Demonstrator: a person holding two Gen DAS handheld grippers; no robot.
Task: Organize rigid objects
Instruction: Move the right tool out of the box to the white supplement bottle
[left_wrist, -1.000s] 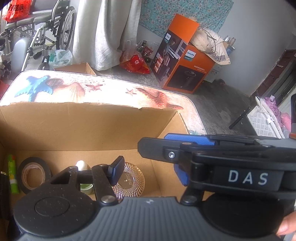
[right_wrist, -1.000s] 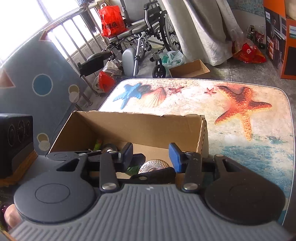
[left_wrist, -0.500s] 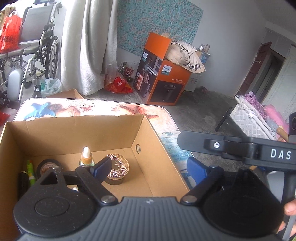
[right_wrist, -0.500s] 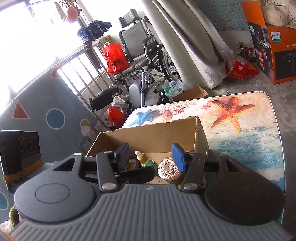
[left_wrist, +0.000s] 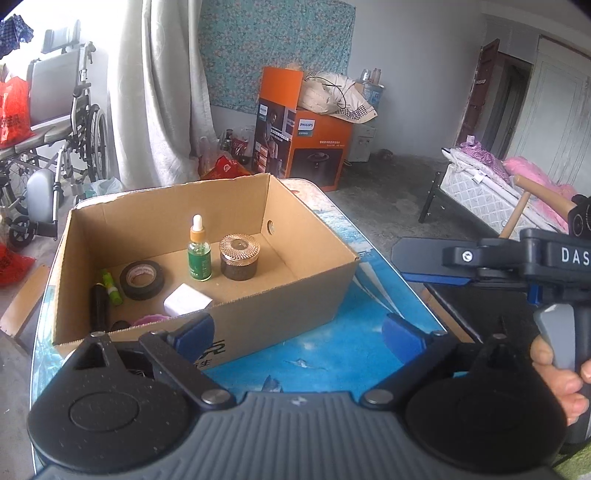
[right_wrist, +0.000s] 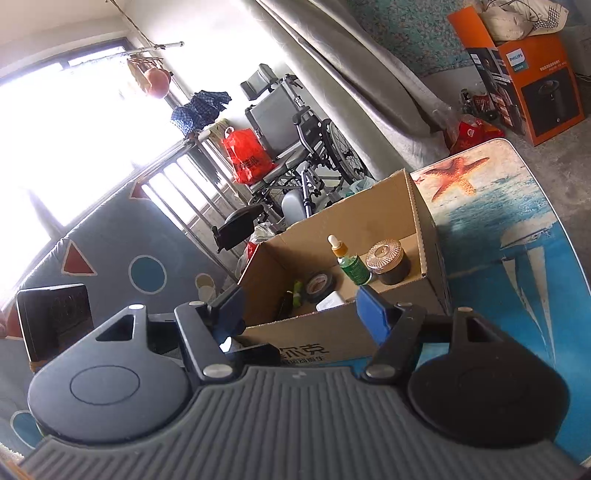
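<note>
While both tools are held above the near edge of the table (left_wrist: 332, 343), neither grips anything. The left tool (left_wrist: 297, 334) has its two blue-padded fingers spread wide. The right tool (right_wrist: 304, 308) likewise has its fingers spread, framing the near wall of the cardboard box (left_wrist: 280, 310); in the left wrist view it appears from the side at the right edge, held in a hand (left_wrist: 565, 373).

The open cardboard box stands on the table, whose top carries an ocean and starfish print. Inside the box, on its floor:
- a green dropper bottle (left_wrist: 199, 254), upright, near the centre;
- a dark jar with a ribbed metallic lid (left_wrist: 239, 256), upright, just beside the bottle;
- a roll of black tape (left_wrist: 142, 278), lying flat;
- a white rectangular block (left_wrist: 186, 304) against the near wall;
- a green marker (left_wrist: 110, 286) and a dark cylindrical object (left_wrist: 98, 308) along the left wall.
</note>
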